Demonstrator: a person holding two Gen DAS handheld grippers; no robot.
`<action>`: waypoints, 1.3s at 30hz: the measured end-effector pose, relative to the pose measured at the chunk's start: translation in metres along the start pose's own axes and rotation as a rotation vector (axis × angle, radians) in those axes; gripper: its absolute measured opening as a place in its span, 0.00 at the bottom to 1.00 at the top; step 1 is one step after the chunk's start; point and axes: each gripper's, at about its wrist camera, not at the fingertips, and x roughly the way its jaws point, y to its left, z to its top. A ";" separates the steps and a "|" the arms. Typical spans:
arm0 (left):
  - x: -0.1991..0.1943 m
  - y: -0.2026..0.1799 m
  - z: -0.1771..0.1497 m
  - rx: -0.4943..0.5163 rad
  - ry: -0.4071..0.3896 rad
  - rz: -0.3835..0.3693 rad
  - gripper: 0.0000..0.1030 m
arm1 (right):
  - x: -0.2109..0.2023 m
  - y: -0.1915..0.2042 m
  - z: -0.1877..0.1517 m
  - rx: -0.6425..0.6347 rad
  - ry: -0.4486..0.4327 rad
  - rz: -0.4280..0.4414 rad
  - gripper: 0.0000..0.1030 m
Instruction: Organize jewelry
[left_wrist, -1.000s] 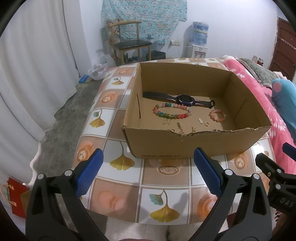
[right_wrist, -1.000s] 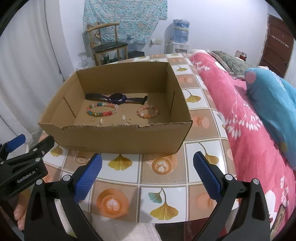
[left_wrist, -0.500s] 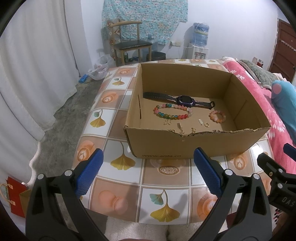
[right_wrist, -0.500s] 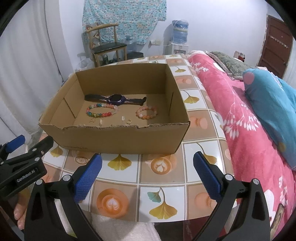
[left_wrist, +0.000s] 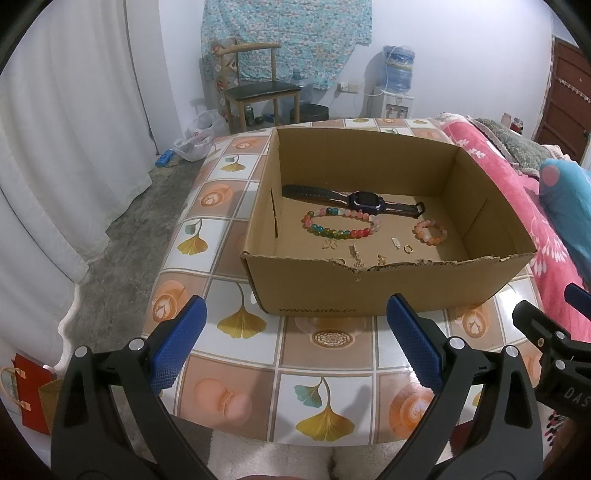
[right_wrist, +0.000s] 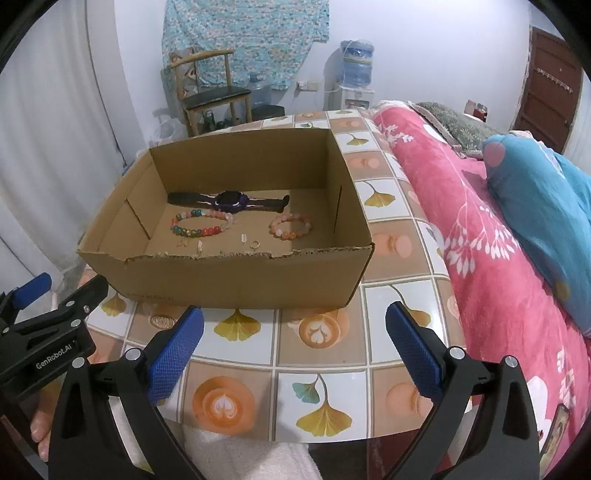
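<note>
While both claws hover empty over the desk (left_wrist: 258, 206) | left claw (left_wrist: 295, 343) wide, right claw (right_wrist: 293, 345) wide | box (left_wrist: 388, 288) at 12 holds watch (left_wrist: 364, 201), bracelets (left_wrist: 340, 225), small pieces | sorting looks nearly done or paused

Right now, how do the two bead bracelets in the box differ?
The multicoloured bracelet is the larger loop, stretched into a long oval; the peach bracelet is a smaller, rounder ring. The multicoloured bracelet mixes red, green, blue and pink beads and lies just in front of the watch; the peach bracelet is one orange-pink tone and lies further right. Both lie flat on the floor of the cardboard box.
</note>
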 end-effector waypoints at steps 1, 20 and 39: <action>-0.001 -0.001 0.000 0.000 0.000 -0.001 0.92 | 0.000 0.001 0.000 0.002 -0.001 -0.001 0.93; -0.001 -0.003 0.001 -0.001 -0.001 -0.002 0.92 | -0.002 0.003 0.001 0.004 -0.002 -0.001 0.93; -0.002 -0.003 0.001 -0.003 0.000 -0.006 0.92 | -0.002 0.004 0.002 0.005 -0.002 -0.001 0.93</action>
